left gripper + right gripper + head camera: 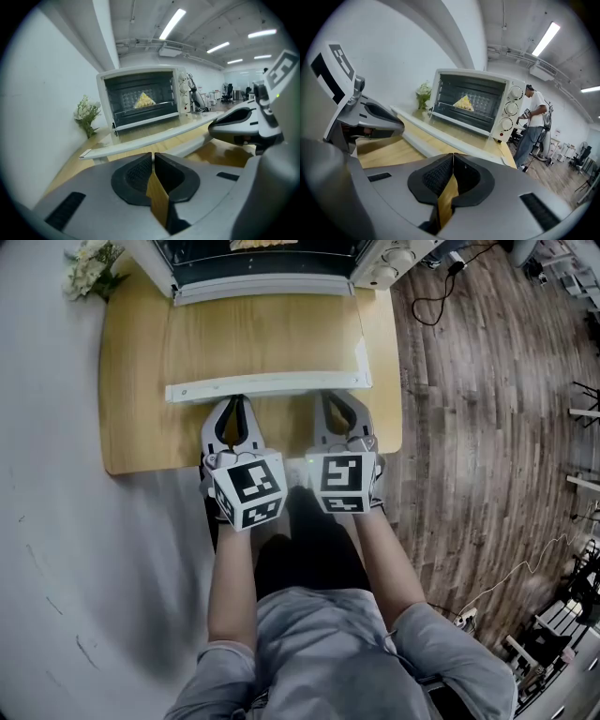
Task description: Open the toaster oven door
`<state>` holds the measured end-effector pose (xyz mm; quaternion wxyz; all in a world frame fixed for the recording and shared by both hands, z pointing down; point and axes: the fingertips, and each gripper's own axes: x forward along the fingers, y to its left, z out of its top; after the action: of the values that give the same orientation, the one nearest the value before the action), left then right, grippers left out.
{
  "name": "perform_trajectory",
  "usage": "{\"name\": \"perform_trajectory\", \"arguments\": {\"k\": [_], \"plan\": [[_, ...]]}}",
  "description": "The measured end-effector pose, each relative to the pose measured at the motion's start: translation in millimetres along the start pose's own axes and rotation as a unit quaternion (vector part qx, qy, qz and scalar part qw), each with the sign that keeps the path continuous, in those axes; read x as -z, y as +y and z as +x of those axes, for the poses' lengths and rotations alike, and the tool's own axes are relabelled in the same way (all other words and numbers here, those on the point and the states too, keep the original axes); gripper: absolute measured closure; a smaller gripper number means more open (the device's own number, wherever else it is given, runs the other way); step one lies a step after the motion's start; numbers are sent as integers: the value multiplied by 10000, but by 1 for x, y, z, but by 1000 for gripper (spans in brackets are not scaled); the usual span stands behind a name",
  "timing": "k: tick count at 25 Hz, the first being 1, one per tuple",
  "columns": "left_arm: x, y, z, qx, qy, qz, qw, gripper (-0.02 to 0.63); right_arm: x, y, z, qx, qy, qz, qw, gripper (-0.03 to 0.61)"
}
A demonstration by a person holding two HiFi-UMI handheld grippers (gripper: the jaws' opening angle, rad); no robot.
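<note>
Toaster oven door [272, 343]: one, swung fully down, lying level over the wooden table [131, 427], hinged at the toaster oven [262, 263] on the table's far end. One white handle bar [267, 386] along the door's near edge, just beyond both sets of fingertips; touching or not, unclear from above.

Two grippers, side by side at the table's near edge, one marker cube on each. Left gripper [239, 401]: jaws together, only a thin slit between the pads, nothing held. Right gripper [330, 399]: jaws pressed together, likewise empty.

Other counts:
- One bunch of white flowers [92, 266] at the far left corner.
- Three knobs [511, 108] in a column on the oven's right panel.
- One yellow triangular piece of food [462, 102] on the rack inside.
- One person [533, 126] standing in the background beyond the oven.

Hard to make out:
- Glass pane nearly invisible from above, traced only by frame and handle.
- Oven body cut off by the top edge of the head view.
- Kind of food not identifiable.
- Cables [441, 287] on the wood floor [487, 474] at right, tangled, uncounted.
</note>
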<state>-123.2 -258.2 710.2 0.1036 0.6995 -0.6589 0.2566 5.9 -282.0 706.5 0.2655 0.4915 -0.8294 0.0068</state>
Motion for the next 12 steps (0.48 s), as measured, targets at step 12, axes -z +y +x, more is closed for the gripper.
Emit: {"name": "perform_trajectory", "arguments": {"k": [12], "plan": [[14,-3,11,141,383,127,9991,603,17,11,9,25,544,-342,9979,578]]}}
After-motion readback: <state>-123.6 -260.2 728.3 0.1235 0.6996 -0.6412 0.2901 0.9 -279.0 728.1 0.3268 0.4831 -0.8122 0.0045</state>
